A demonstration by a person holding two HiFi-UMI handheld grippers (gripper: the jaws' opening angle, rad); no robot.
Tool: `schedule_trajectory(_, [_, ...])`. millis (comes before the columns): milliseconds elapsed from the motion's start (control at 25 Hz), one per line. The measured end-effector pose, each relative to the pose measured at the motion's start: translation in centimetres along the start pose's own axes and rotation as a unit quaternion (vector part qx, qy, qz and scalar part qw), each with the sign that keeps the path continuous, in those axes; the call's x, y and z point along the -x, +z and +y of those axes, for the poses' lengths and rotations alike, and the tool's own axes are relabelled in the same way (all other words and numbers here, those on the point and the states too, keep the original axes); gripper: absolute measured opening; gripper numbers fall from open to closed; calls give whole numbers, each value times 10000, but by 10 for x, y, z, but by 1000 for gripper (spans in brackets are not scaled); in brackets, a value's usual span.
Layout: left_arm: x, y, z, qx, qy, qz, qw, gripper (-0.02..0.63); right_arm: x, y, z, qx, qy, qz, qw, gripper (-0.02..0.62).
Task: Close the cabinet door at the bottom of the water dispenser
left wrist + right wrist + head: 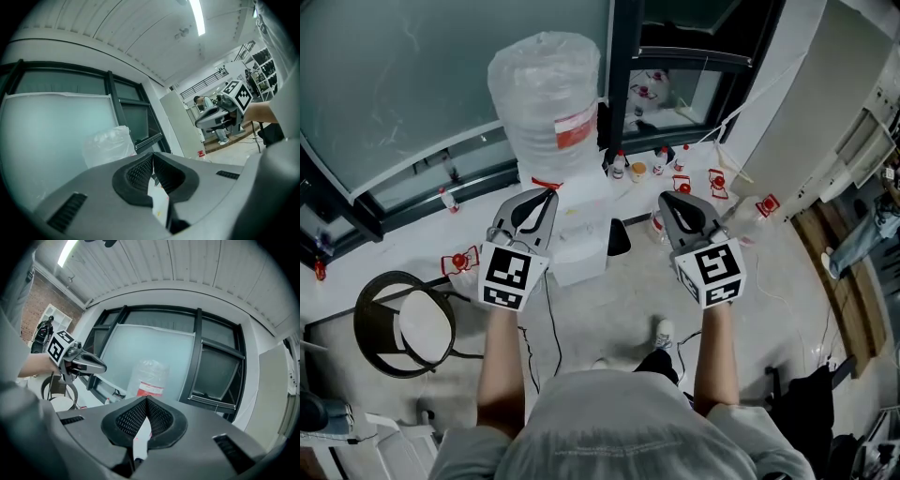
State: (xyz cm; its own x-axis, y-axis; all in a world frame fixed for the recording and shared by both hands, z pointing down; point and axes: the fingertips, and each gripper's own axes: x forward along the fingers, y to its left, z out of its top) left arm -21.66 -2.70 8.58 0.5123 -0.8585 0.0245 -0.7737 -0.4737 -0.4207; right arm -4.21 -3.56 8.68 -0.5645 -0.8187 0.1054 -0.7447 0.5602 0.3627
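Head view: the left claw (549, 194) and right claw (665, 198), both pressed together and empty, probably as blunt pushers, hover level by the water dispenser (581, 246), whose bottom cabinet door is hidden.

We cannot make out the cabinet door on the water dispenser (581, 246) between our fingertips (546, 199). Red bits (717, 183) past the right fingers (673, 204): too small to name.

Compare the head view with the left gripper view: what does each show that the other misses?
Head view only: a round black stool and the person's shoe. Left gripper view only: the ceiling light strip, and that the jaws of the left gripper are shut, empty. Both: the plastic-wrapped water bottle and the right gripper.
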Motion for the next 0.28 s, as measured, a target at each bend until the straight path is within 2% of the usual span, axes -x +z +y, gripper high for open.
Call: schedule_trajectory(280, [5, -6, 8, 13, 50, 21, 10000, 25, -5, -5, 8, 26, 12, 89, 10000, 29])
